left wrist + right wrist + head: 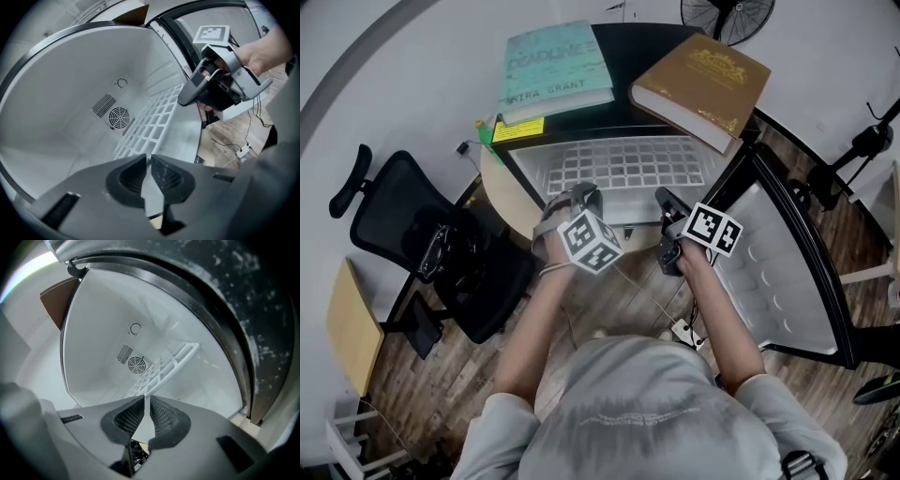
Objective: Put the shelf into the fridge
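The white grid shelf (pixel 623 169) lies flat inside the open small fridge (pixel 521 178), its front edge toward me. My left gripper (pixel 581 199) holds that front edge at the left, and my right gripper (pixel 667 202) holds it at the right. In the left gripper view the jaws (pixel 147 164) are shut on a thin white strip of the shelf (pixel 150 124), with the right gripper (pixel 206 86) beside it. The right gripper view shows its jaws (pixel 146 404) pressed on the same white edge, the shelf (pixel 161 364) reaching back toward the round fan vent (pixel 137 364).
The fridge door (pixel 787 272) hangs open at the right. A teal book (pixel 553 70) and a brown book (pixel 703 80) lie on top of the fridge. A black office chair (pixel 431 253) stands close at the left. A power strip (pixel 684 330) lies on the wooden floor.
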